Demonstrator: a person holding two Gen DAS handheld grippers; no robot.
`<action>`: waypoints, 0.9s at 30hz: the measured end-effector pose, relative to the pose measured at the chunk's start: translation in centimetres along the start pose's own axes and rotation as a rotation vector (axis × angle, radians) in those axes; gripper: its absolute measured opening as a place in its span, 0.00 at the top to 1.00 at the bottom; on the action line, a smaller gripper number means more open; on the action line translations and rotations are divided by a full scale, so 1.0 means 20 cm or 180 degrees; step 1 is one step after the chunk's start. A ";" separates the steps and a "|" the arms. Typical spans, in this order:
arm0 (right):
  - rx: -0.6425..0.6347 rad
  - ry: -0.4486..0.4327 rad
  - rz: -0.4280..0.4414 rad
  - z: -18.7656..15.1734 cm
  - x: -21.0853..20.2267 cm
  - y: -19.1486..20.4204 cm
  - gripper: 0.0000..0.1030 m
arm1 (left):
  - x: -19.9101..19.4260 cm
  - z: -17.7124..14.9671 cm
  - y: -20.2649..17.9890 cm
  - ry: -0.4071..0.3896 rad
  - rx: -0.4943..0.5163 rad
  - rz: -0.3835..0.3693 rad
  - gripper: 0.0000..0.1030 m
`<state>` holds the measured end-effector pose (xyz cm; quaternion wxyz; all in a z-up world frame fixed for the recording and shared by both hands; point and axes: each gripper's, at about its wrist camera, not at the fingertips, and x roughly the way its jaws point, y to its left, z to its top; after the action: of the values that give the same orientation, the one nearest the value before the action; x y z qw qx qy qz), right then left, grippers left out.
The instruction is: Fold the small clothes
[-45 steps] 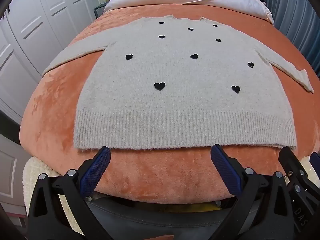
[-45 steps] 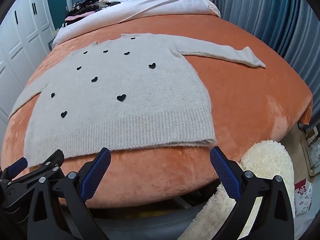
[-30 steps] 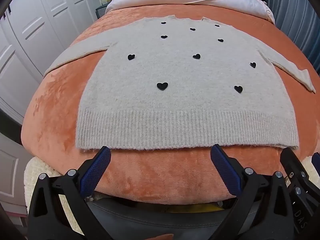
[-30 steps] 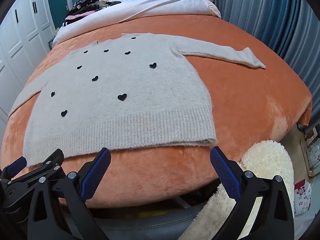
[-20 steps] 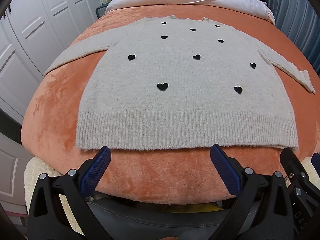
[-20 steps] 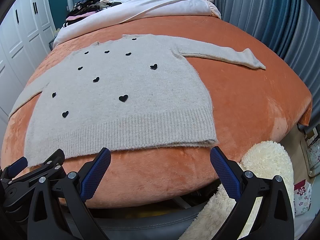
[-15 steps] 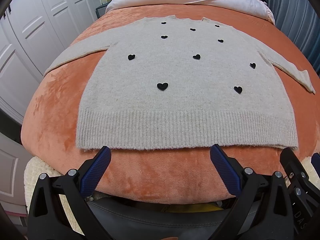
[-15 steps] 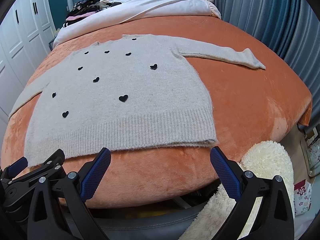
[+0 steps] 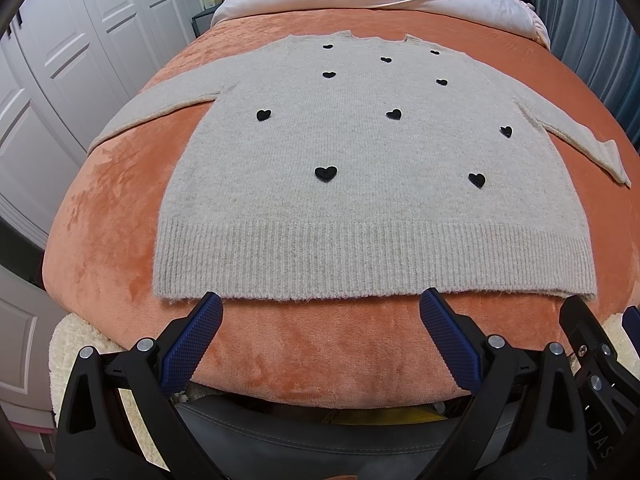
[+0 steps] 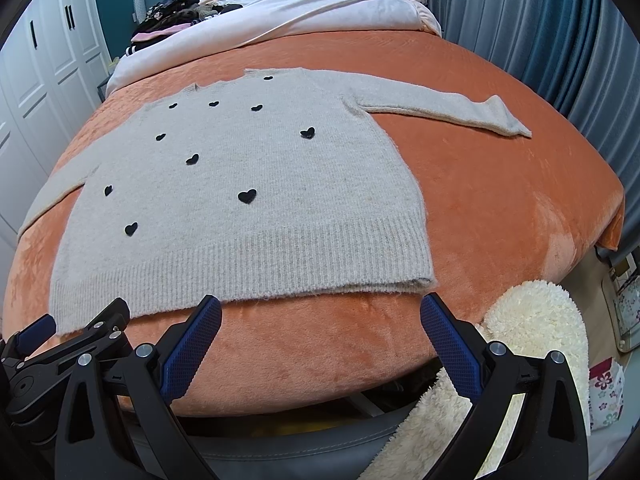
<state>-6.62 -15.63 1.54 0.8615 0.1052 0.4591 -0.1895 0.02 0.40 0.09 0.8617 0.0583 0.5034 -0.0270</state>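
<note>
A small beige knit sweater (image 9: 372, 184) with black hearts lies flat, front up, on an orange plush bed cover (image 9: 104, 216), sleeves spread out to both sides. It also shows in the right wrist view (image 10: 240, 216). My left gripper (image 9: 320, 312) is open and empty, hovering just short of the ribbed hem (image 9: 360, 264). My right gripper (image 10: 320, 312) is open and empty, in front of the hem's right part (image 10: 320, 264). The right sleeve (image 10: 448, 108) stretches toward the curtain side.
A white duvet (image 10: 304, 12) and a pile of dark clothes (image 10: 172, 8) lie at the bed's head. White wardrobe doors (image 9: 60, 60) stand on the left, blue curtains (image 10: 540, 28) on the right. A cream fluffy blanket (image 10: 528, 340) hangs at the bed's near right corner.
Almost nothing has moved. Both grippers stay open in front of the hem, with only a slight drift of the view.
</note>
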 end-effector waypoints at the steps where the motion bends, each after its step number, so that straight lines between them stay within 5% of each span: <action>1: 0.0002 0.0002 0.0002 0.00 0.00 0.00 0.05 | 0.00 0.00 0.00 0.0000 0.0000 0.0001 0.07; 27: 0.0018 0.0023 0.0007 0.00 0.01 0.01 0.05 | 0.01 0.01 0.00 0.0019 -0.0004 0.0003 0.07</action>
<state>-6.38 -15.57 1.41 0.8597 0.1089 0.4616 -0.1894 0.35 0.37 -0.04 0.8603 0.0582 0.5059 -0.0261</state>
